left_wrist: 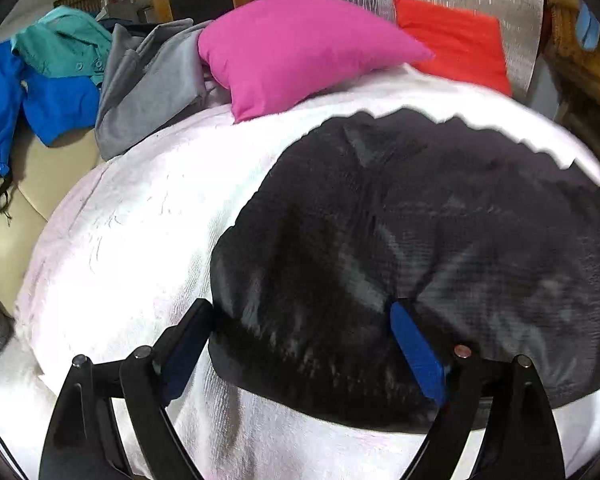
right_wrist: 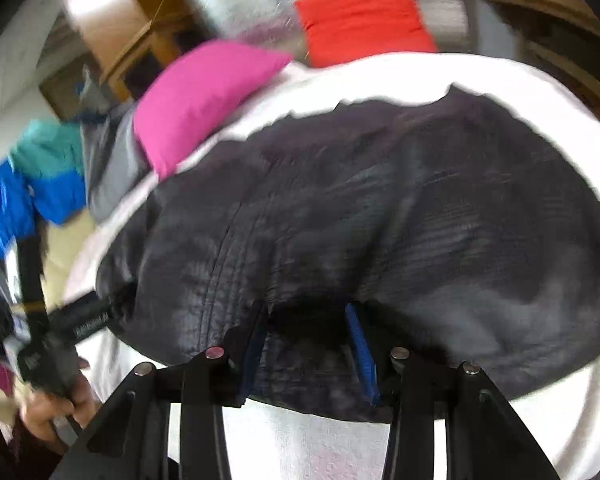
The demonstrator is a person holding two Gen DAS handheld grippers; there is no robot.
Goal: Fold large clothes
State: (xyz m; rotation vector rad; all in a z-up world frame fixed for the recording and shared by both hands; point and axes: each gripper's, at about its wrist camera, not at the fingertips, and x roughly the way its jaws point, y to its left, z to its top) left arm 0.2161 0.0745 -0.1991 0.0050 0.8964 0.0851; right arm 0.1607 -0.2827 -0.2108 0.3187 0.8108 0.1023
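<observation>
Here the black jacket [left_wrist: 420,220] lies on the white bed [left_wrist: 140,220]; the left hand-held gripper [left_wrist: 300,312] is released wide over its near edge, while the right hand-held gripper [right_wrist: 306,316] grasps a bunched fold.

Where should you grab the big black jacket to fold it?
Probably by its near hem. The black jacket lies flat on the white blanket, and that edge faces both grippers. Come in low from the near side. The left gripper stands wide open around the left corner; the right gripper already has a bunch of the hem between its fingers.
</observation>
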